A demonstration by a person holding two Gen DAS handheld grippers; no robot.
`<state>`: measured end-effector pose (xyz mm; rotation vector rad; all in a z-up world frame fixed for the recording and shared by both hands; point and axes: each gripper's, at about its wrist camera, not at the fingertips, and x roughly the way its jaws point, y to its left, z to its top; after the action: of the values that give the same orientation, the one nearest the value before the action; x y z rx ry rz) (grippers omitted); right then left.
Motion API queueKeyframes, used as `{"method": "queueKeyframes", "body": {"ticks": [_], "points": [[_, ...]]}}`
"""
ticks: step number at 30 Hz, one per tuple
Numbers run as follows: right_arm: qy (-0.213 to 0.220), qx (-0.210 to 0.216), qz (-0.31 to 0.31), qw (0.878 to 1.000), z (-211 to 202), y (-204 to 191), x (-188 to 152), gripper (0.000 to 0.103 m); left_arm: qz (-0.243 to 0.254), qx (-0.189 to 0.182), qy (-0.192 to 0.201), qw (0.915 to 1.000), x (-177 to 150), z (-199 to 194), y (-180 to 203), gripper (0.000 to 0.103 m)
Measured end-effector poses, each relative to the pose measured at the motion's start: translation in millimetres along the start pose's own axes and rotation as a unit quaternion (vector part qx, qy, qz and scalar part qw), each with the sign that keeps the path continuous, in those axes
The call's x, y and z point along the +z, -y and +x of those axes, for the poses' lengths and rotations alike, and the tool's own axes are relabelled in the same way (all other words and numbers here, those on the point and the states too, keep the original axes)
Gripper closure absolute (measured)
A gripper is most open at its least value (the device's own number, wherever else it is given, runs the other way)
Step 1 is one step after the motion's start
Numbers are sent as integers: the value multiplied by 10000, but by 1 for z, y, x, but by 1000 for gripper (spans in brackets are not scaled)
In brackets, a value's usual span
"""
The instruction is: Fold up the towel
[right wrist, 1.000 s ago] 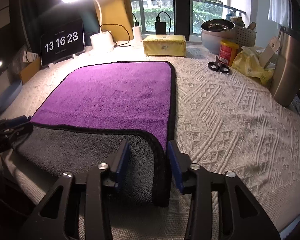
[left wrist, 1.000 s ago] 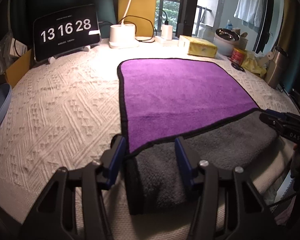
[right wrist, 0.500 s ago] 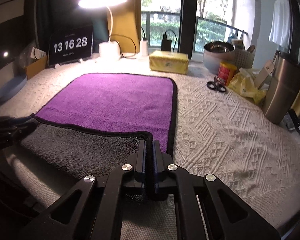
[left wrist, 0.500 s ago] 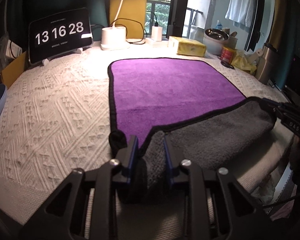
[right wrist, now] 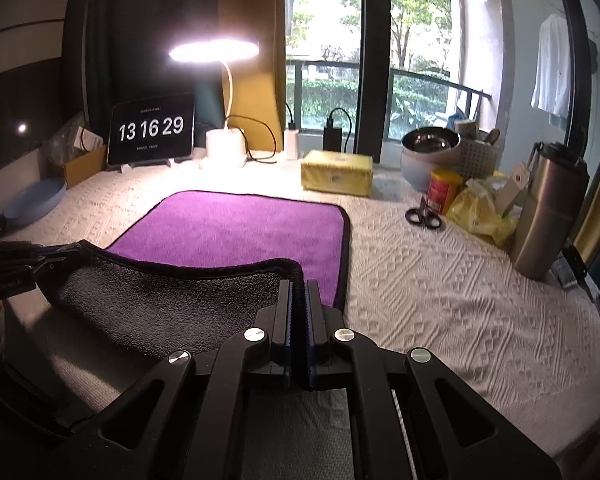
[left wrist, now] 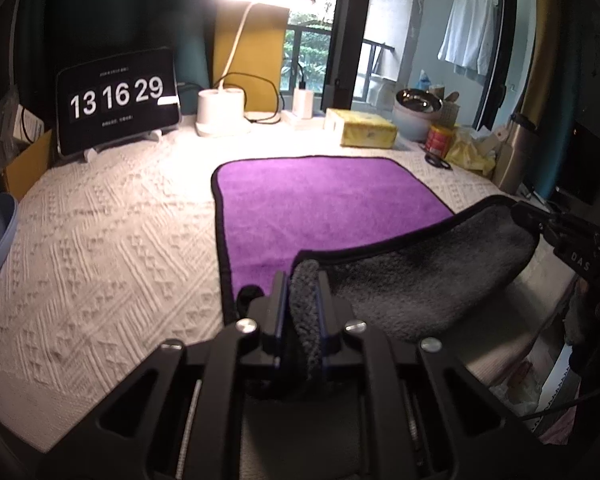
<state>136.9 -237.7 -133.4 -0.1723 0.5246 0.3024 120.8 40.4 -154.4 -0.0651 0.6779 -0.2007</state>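
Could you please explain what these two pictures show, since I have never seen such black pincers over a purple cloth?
No robot: a person carries two hand-held two-finger grippers, each with a fisheye camera looking along its fingers. One picture comes from the left gripper, the other from the right gripper. On the white knitted tablecloth lies a purple towel with grey underside and black trim. Each gripper is shut on a near corner, lifting that edge, grey side up. Behind stand a clock display and lit desk lamp.
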Motion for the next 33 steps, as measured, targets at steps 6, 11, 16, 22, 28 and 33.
{"method": "queueKeyframes", "body": {"ticks": [6,11,16,22,28,33], "points": [[151,22,-30,9999,3,2,14,97,97,-11,228,9997,19,-5,1,90],[286,-3,-16,9996,9,6,31,97,121,7,438,9990,37,-5,1,90],[379,-3,59,9993,22,13,46,97,62,6,540,9985,53,6,-4,90],[426,-80,-46,9990,41,18,62,97,37,11,613,9981,70,20,-10,90],[370,-123,-134,9992,67,23,76,97,167,97,668,9976,86,36,-11,90],[347,-172,-188,9991,86,24,88,97,244,199,717,9969,103,50,-14,90]]}}
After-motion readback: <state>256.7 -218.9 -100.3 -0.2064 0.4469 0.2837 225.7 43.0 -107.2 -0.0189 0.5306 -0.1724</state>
